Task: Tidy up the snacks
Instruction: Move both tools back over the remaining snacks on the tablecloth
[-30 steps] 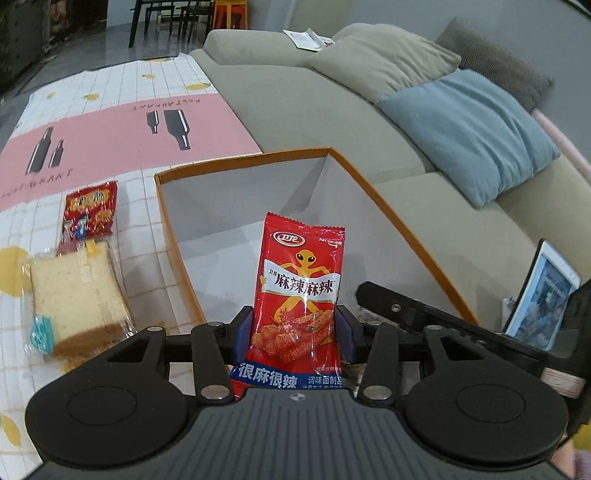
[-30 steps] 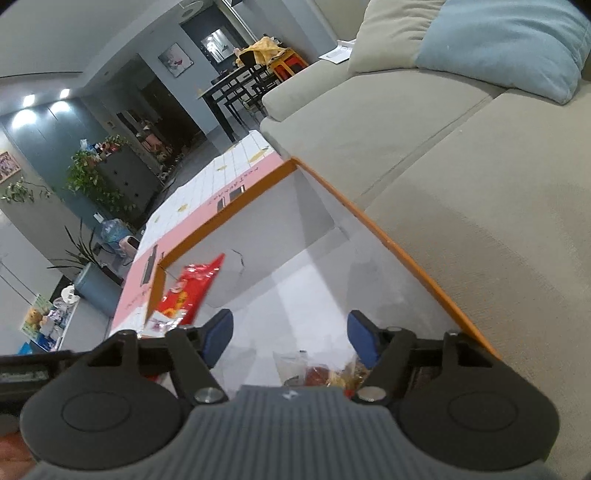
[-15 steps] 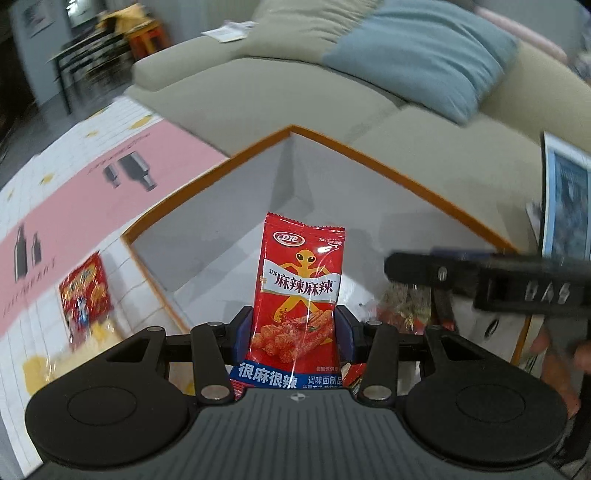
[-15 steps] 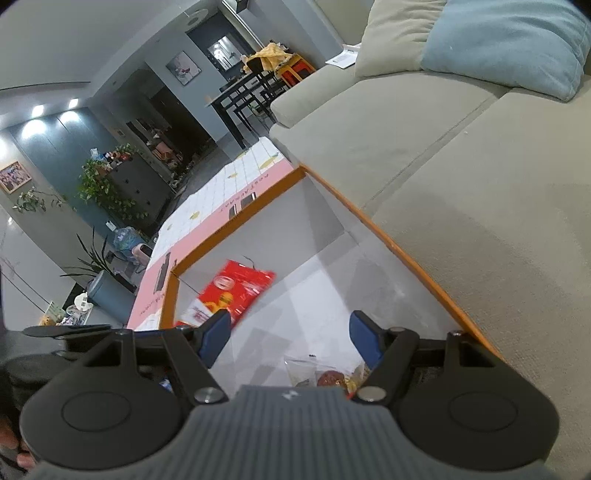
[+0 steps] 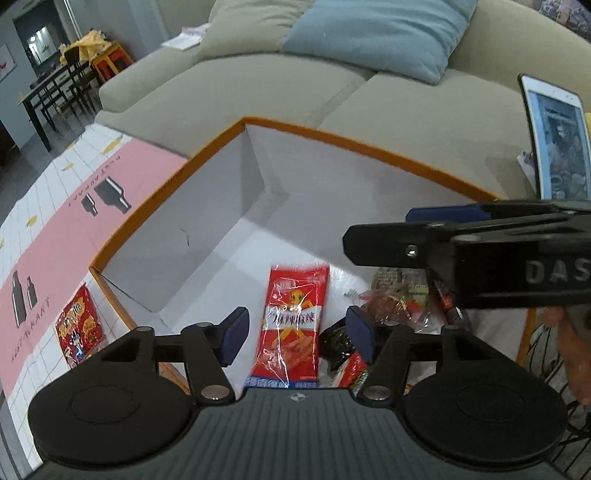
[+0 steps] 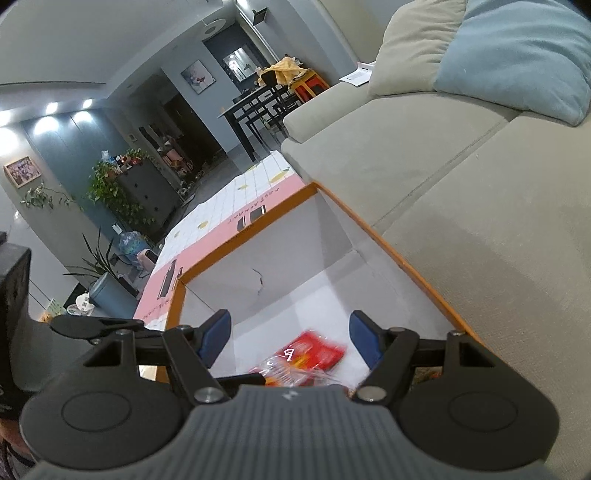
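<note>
A white box with an orange rim [image 5: 354, 142] stands against the sofa. My left gripper [image 5: 295, 338] is open above the box; a red spicy-snack packet [image 5: 293, 321] is loose between and below its fingers, blurred, over the box floor. Several other snack packets [image 5: 402, 299] lie in the box to its right. My right gripper [image 6: 290, 338] is open and empty over the box [image 6: 347, 210]; the red packet [image 6: 310, 356] shows blurred below it. The right gripper also crosses the left wrist view [image 5: 480, 251].
A red snack packet [image 5: 77, 328] lies on the pink and white mat [image 5: 55, 221] left of the box. The beige sofa [image 5: 295, 96] with a blue cushion [image 5: 373, 33] is behind the box. A tablet [image 5: 557, 140] leans at the right.
My left gripper moved over the box and opened, letting go of the red packet, which is dropping into the box. My right gripper stayed open above the box.
</note>
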The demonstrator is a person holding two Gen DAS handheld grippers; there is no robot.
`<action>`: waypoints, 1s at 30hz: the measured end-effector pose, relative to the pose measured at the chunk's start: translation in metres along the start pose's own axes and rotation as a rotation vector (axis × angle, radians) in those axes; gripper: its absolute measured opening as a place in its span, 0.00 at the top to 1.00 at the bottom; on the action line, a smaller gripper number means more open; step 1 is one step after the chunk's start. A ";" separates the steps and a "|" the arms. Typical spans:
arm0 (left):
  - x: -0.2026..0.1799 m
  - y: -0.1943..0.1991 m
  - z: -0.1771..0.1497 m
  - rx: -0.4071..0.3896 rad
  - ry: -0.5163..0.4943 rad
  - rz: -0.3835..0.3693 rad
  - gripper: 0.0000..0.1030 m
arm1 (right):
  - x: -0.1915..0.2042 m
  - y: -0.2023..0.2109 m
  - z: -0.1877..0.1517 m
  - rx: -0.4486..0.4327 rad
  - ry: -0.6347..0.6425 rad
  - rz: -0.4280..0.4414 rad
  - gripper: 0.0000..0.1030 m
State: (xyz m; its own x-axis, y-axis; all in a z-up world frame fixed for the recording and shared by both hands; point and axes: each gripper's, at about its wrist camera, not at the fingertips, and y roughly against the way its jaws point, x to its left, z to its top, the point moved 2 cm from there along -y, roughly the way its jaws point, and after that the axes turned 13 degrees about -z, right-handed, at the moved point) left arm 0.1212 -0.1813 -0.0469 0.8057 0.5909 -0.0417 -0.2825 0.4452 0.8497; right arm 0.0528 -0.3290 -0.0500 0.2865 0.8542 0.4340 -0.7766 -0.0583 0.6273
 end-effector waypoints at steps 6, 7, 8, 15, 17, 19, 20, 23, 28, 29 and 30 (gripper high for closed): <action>-0.008 0.025 -0.009 -0.076 0.012 0.143 0.26 | -0.001 0.000 0.001 0.002 -0.017 0.005 0.32; -0.009 0.030 -0.010 -0.087 0.020 0.154 0.26 | 0.000 0.000 0.001 0.000 -0.013 0.002 0.32; -0.008 0.034 -0.011 -0.097 0.032 0.163 0.26 | 0.001 0.000 0.001 -0.003 -0.012 0.001 0.32; -0.006 0.071 -0.019 -0.152 0.158 0.125 0.26 | 0.009 0.008 -0.001 -0.035 0.008 0.015 0.32; -0.004 0.080 -0.021 -0.154 0.229 0.124 0.26 | 0.016 0.011 -0.003 -0.042 0.036 0.022 0.32; -0.002 0.092 -0.025 -0.194 0.302 0.103 0.26 | 0.023 0.013 -0.006 -0.044 0.067 0.028 0.32; -0.002 0.099 -0.028 -0.219 0.331 0.085 0.26 | 0.026 0.013 -0.008 -0.046 0.083 0.031 0.32; -0.002 0.116 -0.035 -0.276 0.375 0.079 0.25 | 0.037 0.016 -0.013 -0.055 0.133 0.029 0.32; 0.006 0.137 -0.060 -0.336 0.440 0.103 0.25 | 0.054 0.025 -0.024 -0.101 0.200 0.025 0.32; 0.009 0.140 -0.066 -0.346 0.446 0.110 0.25 | 0.057 0.027 -0.027 -0.111 0.206 0.023 0.32; 0.013 0.143 -0.072 -0.356 0.445 0.120 0.25 | 0.062 0.030 -0.030 -0.124 0.211 0.021 0.32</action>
State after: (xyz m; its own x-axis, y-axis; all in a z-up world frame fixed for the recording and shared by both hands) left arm 0.0536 -0.0618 0.0358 0.4830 0.8425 -0.2385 -0.5780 0.5114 0.6359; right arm 0.0304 -0.2626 -0.0237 0.1556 0.9433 0.2931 -0.8478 -0.0248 0.5298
